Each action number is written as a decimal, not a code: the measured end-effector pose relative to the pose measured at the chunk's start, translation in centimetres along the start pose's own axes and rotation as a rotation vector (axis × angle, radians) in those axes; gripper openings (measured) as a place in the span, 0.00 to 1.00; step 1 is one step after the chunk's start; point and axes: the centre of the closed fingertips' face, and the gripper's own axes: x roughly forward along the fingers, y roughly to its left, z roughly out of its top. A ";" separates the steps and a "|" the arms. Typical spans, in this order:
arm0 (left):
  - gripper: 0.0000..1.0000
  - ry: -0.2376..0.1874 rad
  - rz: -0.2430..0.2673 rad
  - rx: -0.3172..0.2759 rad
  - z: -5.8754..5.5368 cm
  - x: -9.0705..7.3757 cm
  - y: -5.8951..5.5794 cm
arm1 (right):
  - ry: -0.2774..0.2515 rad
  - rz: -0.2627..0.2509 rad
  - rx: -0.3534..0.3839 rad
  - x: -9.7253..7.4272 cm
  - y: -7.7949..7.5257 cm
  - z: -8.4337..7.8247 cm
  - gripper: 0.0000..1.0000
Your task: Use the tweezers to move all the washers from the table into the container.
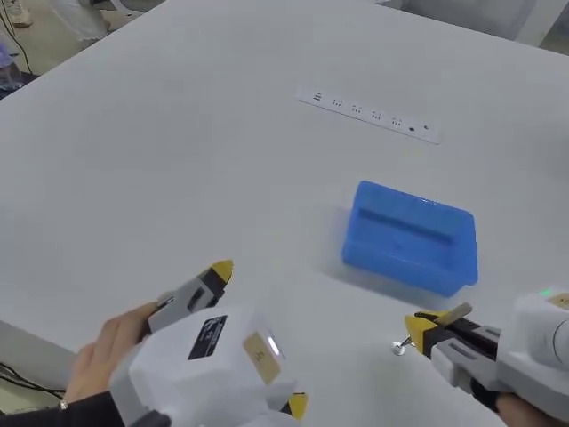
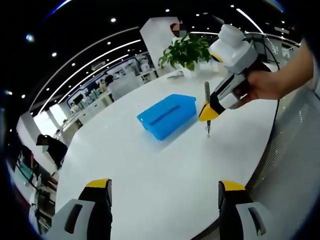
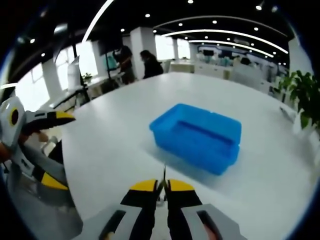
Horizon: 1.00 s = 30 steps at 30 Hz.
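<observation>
The blue container [image 1: 409,236] stands open on the white table [image 1: 178,160], right of centre. My right gripper [image 1: 425,327], at the lower right, is shut on the tweezers [image 1: 411,338]. Their tip points down at a small shiny washer [image 1: 397,348] on the table in front of the container; I cannot tell whether the tip grips it. In the right gripper view the yellow jaws [image 3: 163,186] pinch the thin tweezers [image 3: 163,175], with the container [image 3: 197,135] just beyond. My left gripper [image 1: 260,337] hovers open at the lower left, nothing between its jaws [image 2: 165,187].
A white power strip [image 1: 369,114] lies on the table beyond the container. The table's near edge runs along the bottom left. In the left gripper view a potted plant [image 2: 187,50] stands at the far end of the table.
</observation>
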 end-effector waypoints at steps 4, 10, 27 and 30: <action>0.90 -0.003 0.003 -0.003 0.1 0.0 0.1 | 0.009 -0.005 -0.014 0.1 -0.1 -0.3 0.04; 0.91 -0.023 0.004 -0.016 0.4 -0.2 0.1 | 0.006 -0.005 -0.010 0.1 -0.1 -0.3 0.04; 0.94 -0.035 -0.015 -0.029 0.6 -0.2 -0.2 | -0.001 -0.004 -0.020 0.2 0.0 -0.3 0.04; 0.93 -0.037 -0.012 -0.026 0.7 -0.2 -0.2 | -0.001 -0.003 -0.034 0.0 0.2 -0.4 0.03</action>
